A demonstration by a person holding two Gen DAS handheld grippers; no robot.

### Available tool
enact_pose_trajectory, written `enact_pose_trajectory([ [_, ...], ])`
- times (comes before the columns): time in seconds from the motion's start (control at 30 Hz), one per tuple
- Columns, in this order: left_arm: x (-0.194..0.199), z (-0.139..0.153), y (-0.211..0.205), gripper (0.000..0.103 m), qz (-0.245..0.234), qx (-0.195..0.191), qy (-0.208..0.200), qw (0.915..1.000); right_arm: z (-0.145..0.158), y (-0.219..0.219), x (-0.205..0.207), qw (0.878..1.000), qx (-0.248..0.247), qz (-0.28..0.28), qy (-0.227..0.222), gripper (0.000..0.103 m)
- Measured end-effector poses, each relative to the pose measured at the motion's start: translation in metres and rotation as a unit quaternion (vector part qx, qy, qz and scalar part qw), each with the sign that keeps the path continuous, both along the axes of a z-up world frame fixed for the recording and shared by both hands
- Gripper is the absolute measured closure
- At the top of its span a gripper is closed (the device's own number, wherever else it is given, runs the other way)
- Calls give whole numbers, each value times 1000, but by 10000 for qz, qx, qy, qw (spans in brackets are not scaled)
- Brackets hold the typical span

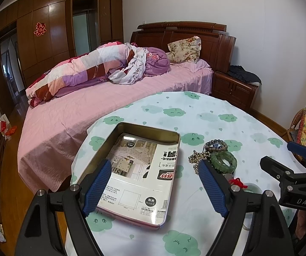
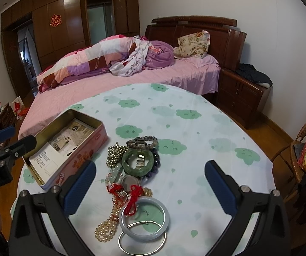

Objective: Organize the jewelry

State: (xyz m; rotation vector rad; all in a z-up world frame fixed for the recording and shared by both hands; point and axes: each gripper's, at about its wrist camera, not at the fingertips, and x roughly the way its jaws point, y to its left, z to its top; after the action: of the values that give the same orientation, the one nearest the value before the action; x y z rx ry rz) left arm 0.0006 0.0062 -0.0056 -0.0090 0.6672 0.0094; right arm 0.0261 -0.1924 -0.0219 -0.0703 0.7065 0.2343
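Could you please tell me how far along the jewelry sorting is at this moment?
Nothing looks done: the tin holds only a printed sheet. Nothing is in hand: the left gripper and right gripper are open and empty. All is left: the green bangle, pearl strand, pale bangle and other pieces lie piled on the tablecloth.

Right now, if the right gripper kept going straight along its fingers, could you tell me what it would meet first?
Probably the jewelry pile: the open right gripper frames the pale bangle nearest, with the green bracelet beyond it. Depth is unclear.

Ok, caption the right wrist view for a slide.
Open right gripper poised over a jewelry pile beside an open tin.
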Motion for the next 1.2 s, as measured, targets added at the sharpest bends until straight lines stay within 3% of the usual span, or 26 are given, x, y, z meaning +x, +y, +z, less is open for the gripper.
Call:
enact_pose_trajectory([
  [0.33,1,-23,-5,20,-40,34,121,9999,-7,0,0,10000,27,-18,28,0],
  [0.6,17,-38,-21,20,-152,119,407,9990,-18,-28,-1,9996,75,-196,167,0],
  [0.93,54,-51,-82,20,-869,428,649,9932,-36,-72,11,9971,256,-597,402,1],
  [1.2,86,-71,-111,20,-1160,287,1028,9875,-48,-91,20,9960,398,-609,525,5],
])
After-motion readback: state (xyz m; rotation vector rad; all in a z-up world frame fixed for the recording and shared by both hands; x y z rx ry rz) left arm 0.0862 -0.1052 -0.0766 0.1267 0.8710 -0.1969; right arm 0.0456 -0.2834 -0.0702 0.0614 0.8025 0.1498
